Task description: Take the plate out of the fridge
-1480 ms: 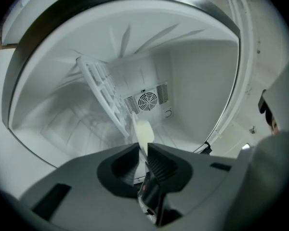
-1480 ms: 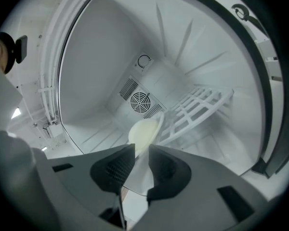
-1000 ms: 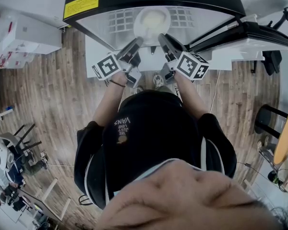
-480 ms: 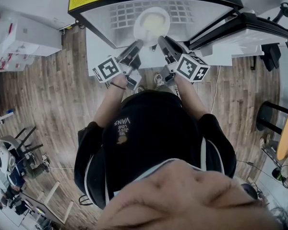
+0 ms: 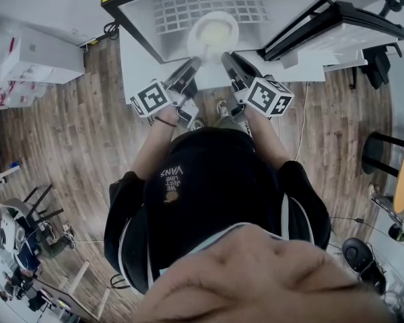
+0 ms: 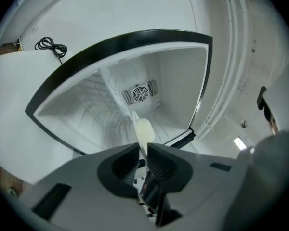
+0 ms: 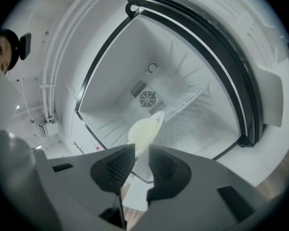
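Note:
A pale cream plate [image 5: 213, 33] hangs at the mouth of the open fridge [image 5: 155, 25], held by its two near edges. My left gripper [image 5: 192, 64] is shut on its left rim and my right gripper [image 5: 227, 59] is shut on its right rim. In the left gripper view the plate [image 6: 144, 131] stands edge-on between the jaws of the left gripper [image 6: 143, 153], with the white fridge cavity behind it. The right gripper view shows the plate [image 7: 145, 129] pinched by the right gripper [image 7: 141, 154] in front of the wire shelf [image 7: 192, 97].
The fridge door [image 5: 337, 36] stands open to the right. A fan grille [image 7: 148, 99] sits in the fridge's back wall. White boxes [image 5: 34, 52] lie on the wooden floor at the left, a black stool [image 5: 384, 160] at the right.
Both grippers have drawn the plate back from the fridge's interior toward its front opening. The fridge has slid toward the top of the head view. Both grips are unchanged.

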Demonstrator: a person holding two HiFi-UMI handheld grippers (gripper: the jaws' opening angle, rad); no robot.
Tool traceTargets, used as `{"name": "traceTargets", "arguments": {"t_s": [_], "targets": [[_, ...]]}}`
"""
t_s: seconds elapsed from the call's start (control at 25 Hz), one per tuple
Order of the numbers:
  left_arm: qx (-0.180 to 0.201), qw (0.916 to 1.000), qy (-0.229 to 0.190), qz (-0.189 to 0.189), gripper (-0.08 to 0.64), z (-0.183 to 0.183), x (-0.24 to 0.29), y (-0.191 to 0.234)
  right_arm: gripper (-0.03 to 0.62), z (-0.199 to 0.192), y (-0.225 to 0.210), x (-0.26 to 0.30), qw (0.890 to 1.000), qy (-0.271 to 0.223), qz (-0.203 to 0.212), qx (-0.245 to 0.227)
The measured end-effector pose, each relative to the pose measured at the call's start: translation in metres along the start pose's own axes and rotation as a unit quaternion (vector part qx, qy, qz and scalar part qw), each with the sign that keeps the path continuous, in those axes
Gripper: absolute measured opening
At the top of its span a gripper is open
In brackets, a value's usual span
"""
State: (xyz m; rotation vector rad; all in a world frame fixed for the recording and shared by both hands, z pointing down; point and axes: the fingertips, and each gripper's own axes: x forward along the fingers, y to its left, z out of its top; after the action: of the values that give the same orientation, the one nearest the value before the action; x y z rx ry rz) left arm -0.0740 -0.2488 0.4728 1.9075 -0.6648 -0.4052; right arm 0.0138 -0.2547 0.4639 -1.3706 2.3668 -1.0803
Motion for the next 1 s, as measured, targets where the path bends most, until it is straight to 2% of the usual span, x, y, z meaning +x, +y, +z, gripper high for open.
{"name": "traceTargets", "arguments": {"t_s": [0.4,0.64,1.0], "targets": [[0.014,0.9998,0.014,-0.010,0.060,-0.016,-0.023,-0.005,0.094,-0.021,0.013,-0.021,1.000,-0.013,-0.008,-0.002],[0.004,0.9998,0.016,-0.013,0.060,-0.027,-0.036,-0.011,0.094,-0.030,0.022,-0.033,1.000,-0.014,-0.010,0.000],[0.014,0.9997,0.016,-0.011,0.060,-0.032,-0.040,-0.016,0.094,-0.030,0.025,-0.041,1.000,-0.010,-0.006,-0.007]]}}
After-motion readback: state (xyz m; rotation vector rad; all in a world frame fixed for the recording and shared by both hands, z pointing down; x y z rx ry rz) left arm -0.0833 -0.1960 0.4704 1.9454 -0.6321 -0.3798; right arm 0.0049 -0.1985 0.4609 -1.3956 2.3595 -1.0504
